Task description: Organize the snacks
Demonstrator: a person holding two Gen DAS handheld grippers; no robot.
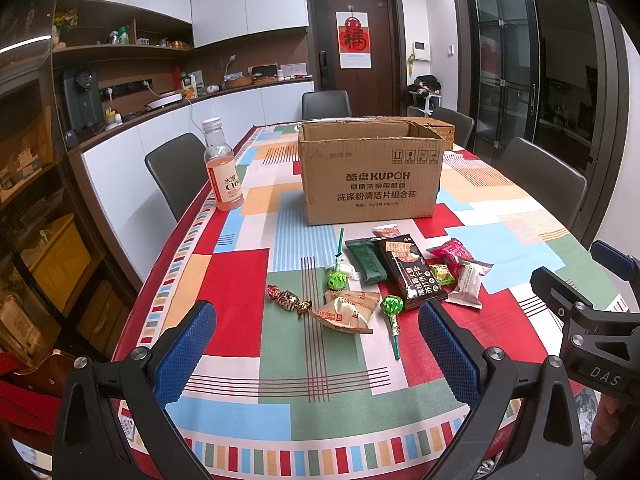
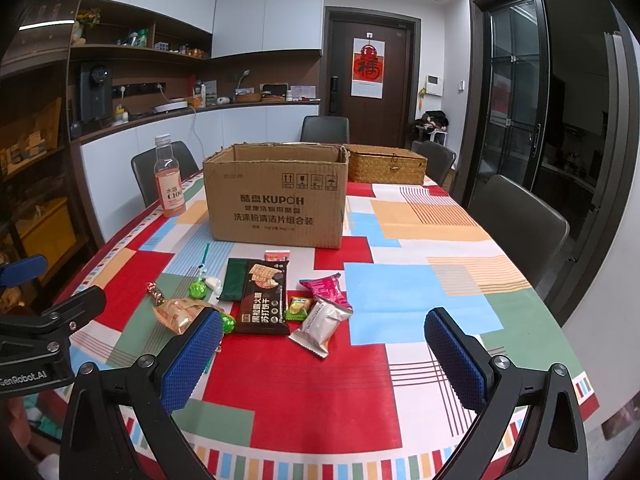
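Both grippers are hovering spread and empty: left gripper [image 1: 316, 354], right gripper [image 2: 324, 354]. The snacks [image 1: 400, 276] are lying loose on the counter [image 2: 400, 280] just ahead of both, apparently awaiting sorting into the open cardboard box [image 2: 276, 196] standing beyond them. The box interior is staying hidden; small wrapper labels are proving unreadable; the wicker basket [image 2: 386, 168] is sitting partly behind the box
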